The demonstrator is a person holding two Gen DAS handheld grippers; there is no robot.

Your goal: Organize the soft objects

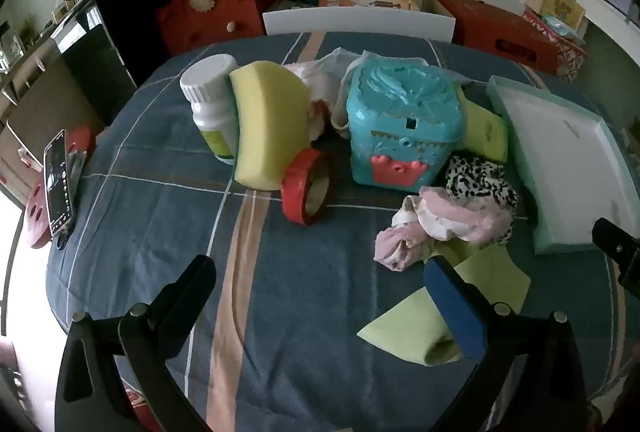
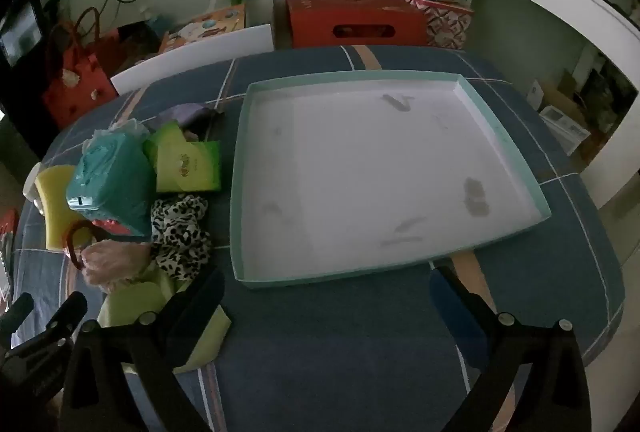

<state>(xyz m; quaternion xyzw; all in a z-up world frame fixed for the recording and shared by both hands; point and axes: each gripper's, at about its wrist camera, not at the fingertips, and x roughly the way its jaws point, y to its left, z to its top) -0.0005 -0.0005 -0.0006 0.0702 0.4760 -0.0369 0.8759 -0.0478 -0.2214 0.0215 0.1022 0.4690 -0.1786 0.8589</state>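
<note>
A pink cloth bundle [image 1: 436, 228] and a black-and-white spotted cloth [image 1: 480, 179] lie right of centre on the blue tablecloth. A light green cloth [image 1: 416, 324] lies flat in front of them. A yellow sponge [image 1: 268, 123] leans against a white bottle. More pale cloth [image 1: 320, 79] lies behind the teal box. My left gripper [image 1: 320, 288] is open and empty, low over the table, its right finger over the green cloth. My right gripper [image 2: 324, 296] is open and empty in front of the mint-rimmed white tray [image 2: 500, 135]. The spotted cloth [image 2: 180, 232] and pink bundle [image 2: 116, 260] lie left of it.
A teal toy box [image 1: 404, 123], red tape roll [image 1: 308, 191], white bottle [image 1: 208, 95] and green packet [image 1: 486, 127] stand among the cloths. A phone [image 1: 58, 183] lies at the table's left edge. A white chair back [image 1: 360, 23], red bags and boxes stand behind.
</note>
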